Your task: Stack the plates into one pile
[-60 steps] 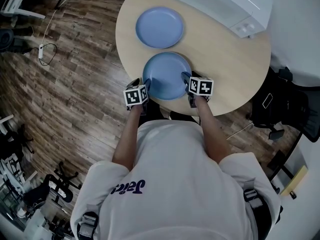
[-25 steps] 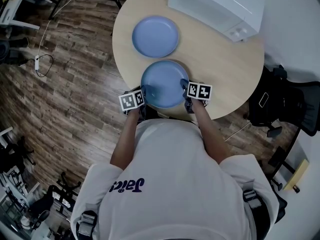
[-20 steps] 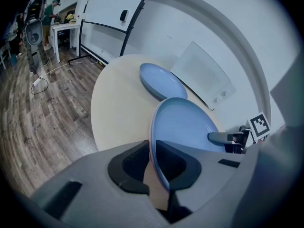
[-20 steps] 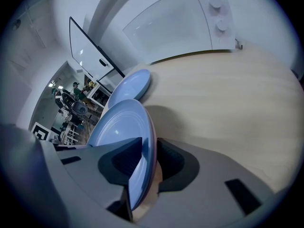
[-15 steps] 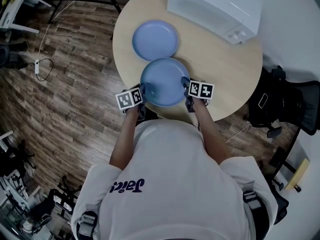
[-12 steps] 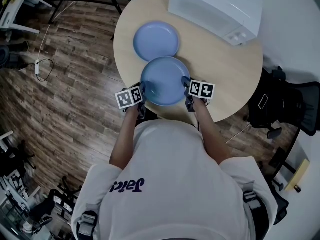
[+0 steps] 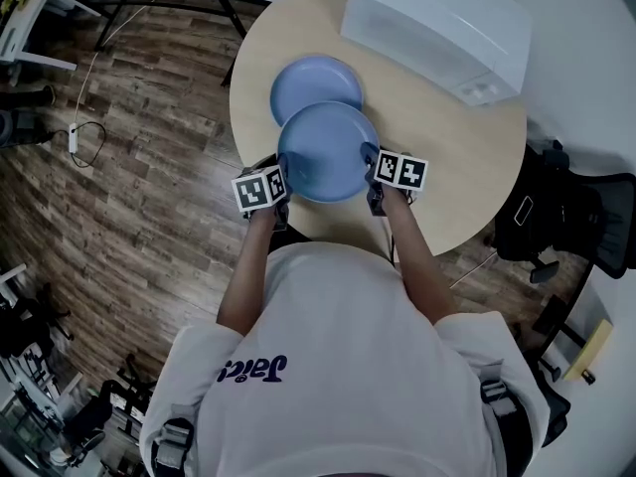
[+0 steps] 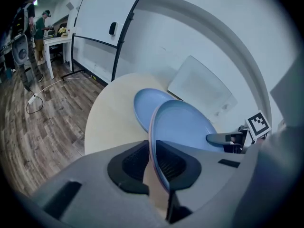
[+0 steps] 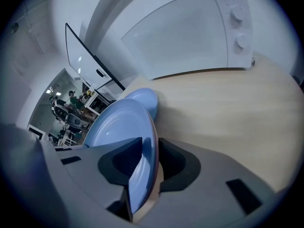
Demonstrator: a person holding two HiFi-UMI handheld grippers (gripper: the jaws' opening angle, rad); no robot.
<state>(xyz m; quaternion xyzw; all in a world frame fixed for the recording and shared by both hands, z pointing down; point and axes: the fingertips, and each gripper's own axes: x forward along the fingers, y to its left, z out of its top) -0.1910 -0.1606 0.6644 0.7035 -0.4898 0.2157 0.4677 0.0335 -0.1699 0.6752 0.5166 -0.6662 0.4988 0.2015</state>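
A blue plate (image 7: 326, 150) hangs above the round wooden table (image 7: 467, 157), gripped on opposite rims. My left gripper (image 7: 282, 180) is shut on its left rim (image 8: 153, 141); my right gripper (image 7: 370, 159) is shut on its right rim (image 9: 151, 141). The held plate overlaps the near part of a second blue plate (image 7: 316, 79), which lies flat on the table behind it (image 8: 145, 103) (image 9: 145, 99). In the left gripper view the right gripper (image 8: 223, 137) shows across the held plate.
A white microwave-like box (image 7: 437, 28) stands at the back right of the table (image 9: 190, 32). Wood floor (image 7: 129, 157) lies to the left, and a black chair (image 7: 566, 217) stands at the right. People stand far off in the room (image 8: 40, 25).
Both grippers have lifted the near plate and carried it away from the table's front edge, so it now overlaps the far plate instead of lying short of it.
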